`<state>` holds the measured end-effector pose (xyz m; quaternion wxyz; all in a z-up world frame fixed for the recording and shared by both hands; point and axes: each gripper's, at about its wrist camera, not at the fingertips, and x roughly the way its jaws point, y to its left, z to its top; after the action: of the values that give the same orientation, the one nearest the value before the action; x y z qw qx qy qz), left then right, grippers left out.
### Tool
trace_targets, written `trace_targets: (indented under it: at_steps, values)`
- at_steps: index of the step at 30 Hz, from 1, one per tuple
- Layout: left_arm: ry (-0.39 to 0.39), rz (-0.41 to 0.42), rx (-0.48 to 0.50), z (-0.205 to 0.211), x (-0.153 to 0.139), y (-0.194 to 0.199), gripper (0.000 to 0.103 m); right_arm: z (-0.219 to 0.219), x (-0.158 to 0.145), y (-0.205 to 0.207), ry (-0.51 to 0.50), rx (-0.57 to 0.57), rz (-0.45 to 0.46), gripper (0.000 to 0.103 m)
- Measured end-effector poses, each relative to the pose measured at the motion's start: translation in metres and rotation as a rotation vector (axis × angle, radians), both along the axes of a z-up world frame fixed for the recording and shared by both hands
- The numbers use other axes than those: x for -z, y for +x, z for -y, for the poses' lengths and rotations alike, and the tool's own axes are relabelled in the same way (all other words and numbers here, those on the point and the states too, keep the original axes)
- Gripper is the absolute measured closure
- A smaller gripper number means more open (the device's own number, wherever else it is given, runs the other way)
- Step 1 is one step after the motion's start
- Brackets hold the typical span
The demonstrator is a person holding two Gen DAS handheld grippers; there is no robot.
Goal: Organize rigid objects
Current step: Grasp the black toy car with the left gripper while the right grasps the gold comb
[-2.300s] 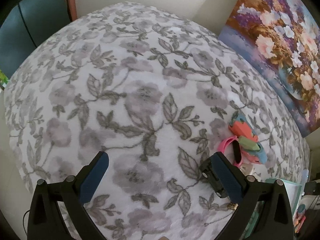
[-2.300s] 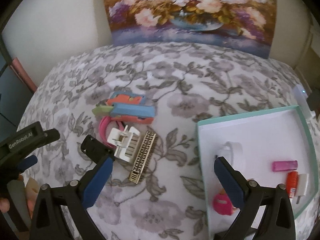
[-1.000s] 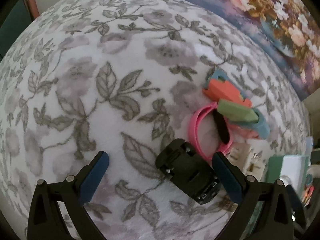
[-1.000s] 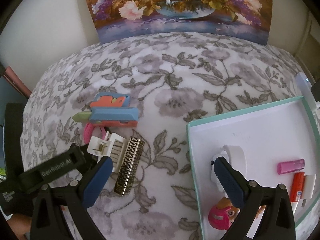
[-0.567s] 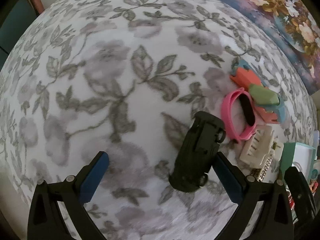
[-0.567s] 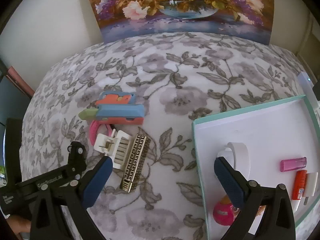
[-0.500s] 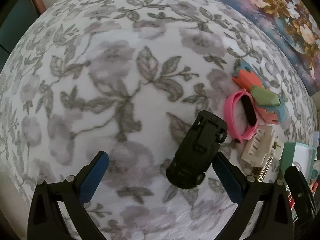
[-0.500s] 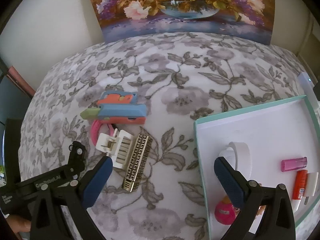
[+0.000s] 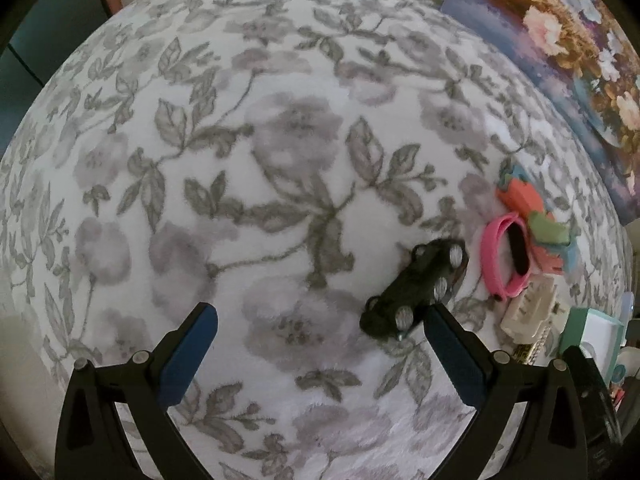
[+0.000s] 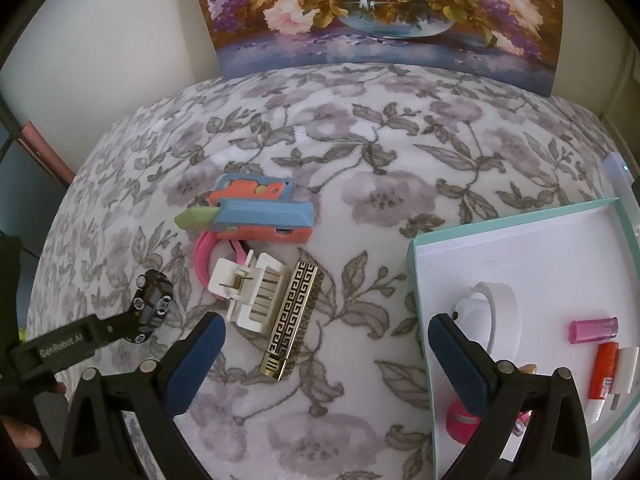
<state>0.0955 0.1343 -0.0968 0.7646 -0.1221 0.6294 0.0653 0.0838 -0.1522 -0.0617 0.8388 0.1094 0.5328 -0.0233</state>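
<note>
A black toy car (image 9: 416, 286) lies on its side on the floral cloth, wheels showing, just ahead of my left gripper's right finger (image 9: 448, 356). My left gripper (image 9: 320, 356) is open and empty. The car also shows in the right wrist view (image 10: 151, 304), touching the left gripper's finger. My right gripper (image 10: 324, 356) is open and empty, above a gold patterned case (image 10: 290, 322) and a white hair clip (image 10: 250, 288). A pink band (image 10: 202, 256) and a blue-orange toy (image 10: 260, 216) lie behind. The teal-rimmed white tray (image 10: 520, 248) is at the right.
The tray holds a white band (image 10: 496, 312), a pink tube (image 10: 594, 330), a red tube (image 10: 602, 374) and a pink toy (image 10: 462, 420). A flower painting (image 10: 380, 12) leans on the wall behind. The cloth's left edge drops off near a dark cabinet (image 9: 36, 48).
My left gripper swung toward the black car and pulled back a little. The car tipped from upside down onto its side and now lies by the right finger. The right gripper barely moved.
</note>
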Motion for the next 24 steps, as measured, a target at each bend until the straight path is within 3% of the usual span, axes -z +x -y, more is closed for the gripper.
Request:
trace_targets:
  at_steps: [7,9,11,13,16,20,24]
  values:
    - [-0.042,0.02,0.067,0.014,0.0,0.015,0.001,-0.007,0.002,0.001,-0.017,-0.024,0.01,0.001]
    - [-0.06,0.01,0.074,0.019,0.002,0.013,0.001,-0.007,0.003,0.001,-0.019,-0.022,0.014,0.004]
    - [-0.075,0.007,0.07,0.018,0.005,0.013,0.004,-0.007,0.005,0.001,-0.019,-0.021,0.011,0.017]
    - [-0.083,0.006,0.068,0.016,0.006,0.014,0.014,-0.008,0.006,0.001,-0.017,-0.024,0.009,0.025]
    - [-0.088,0.013,0.073,0.021,0.007,0.013,0.022,-0.011,0.009,0.003,-0.014,-0.037,0.006,0.03]
    - [-0.099,0.025,0.093,0.031,0.008,0.017,0.034,-0.015,0.016,0.005,-0.002,-0.054,-0.013,0.046]
    - [-0.087,0.034,0.111,0.046,0.002,0.018,0.045,-0.017,0.024,0.008,0.003,-0.058,-0.028,0.052]
